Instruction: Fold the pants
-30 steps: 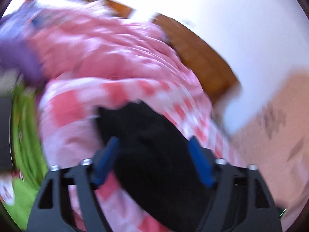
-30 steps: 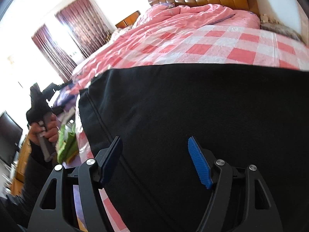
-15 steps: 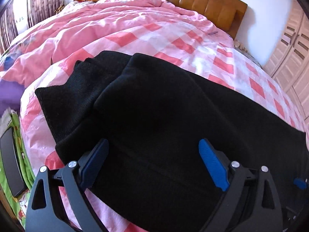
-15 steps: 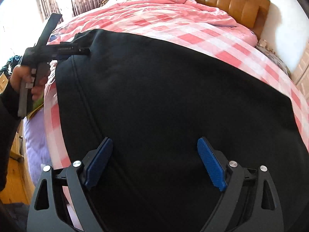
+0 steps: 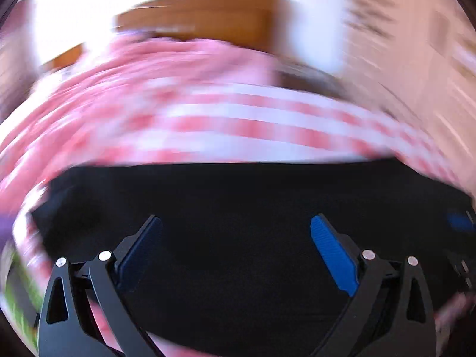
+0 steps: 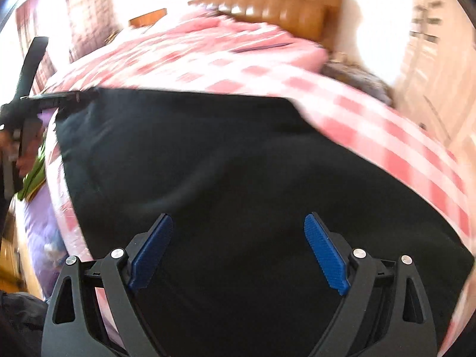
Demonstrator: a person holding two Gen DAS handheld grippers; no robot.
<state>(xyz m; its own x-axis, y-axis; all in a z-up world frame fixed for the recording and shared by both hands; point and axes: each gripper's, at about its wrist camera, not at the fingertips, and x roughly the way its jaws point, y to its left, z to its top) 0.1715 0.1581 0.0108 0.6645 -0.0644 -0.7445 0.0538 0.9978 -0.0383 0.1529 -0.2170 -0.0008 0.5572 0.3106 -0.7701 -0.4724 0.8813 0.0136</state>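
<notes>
The bed [image 6: 297, 68] carries a pink checked cover, and the black pants [image 6: 226, 172] lie spread flat over its near edge, reaching toward the left corner. They look like thick, soft knit: limp, fairly light, likely to sag and drag, so an edge or corner seems the best hold. The right hand-held gripper [image 6: 238, 250] hovers over them with jaws wide, holding nothing. The left hand-held gripper [image 5: 236, 253], blurred, is equally wide and empty.

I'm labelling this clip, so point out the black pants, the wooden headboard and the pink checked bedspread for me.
black pants [image 6: 238, 163]: right wrist view, middle of the spread fabric.
wooden headboard [image 6: 282, 12]: right wrist view, padded front panel.
pink checked bedspread [image 6: 208, 56]: right wrist view, bare stretch beyond the pants.
</notes>
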